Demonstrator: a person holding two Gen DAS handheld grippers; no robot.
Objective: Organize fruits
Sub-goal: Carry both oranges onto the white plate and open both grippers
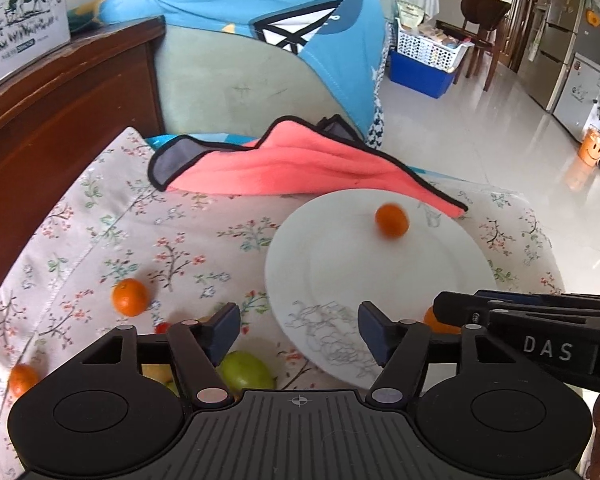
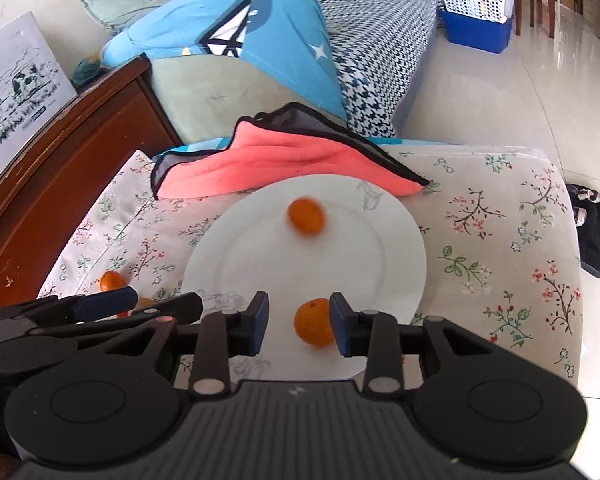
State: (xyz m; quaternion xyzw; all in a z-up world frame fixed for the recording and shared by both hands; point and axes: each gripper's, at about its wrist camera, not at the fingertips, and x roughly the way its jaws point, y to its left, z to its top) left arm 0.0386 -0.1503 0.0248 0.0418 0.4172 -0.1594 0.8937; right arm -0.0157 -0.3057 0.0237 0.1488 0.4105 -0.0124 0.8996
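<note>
Gathering: tangerines are collected on the white plate (image 2: pixel 400 264).
Right gripper (image 2: pixel 299 322): fingers apart, a tangerine (image 2: pixel 314 322) between them, likely just let go.
Left gripper (image 1: pixel 299 330): fingers apart, empty, near the plate's edge.

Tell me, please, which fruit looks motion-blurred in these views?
Left wrist view: the orange at the plate's far side is smeared. Right wrist view: that orange is blurred too; the orange between the right tongs is sharper.
</note>
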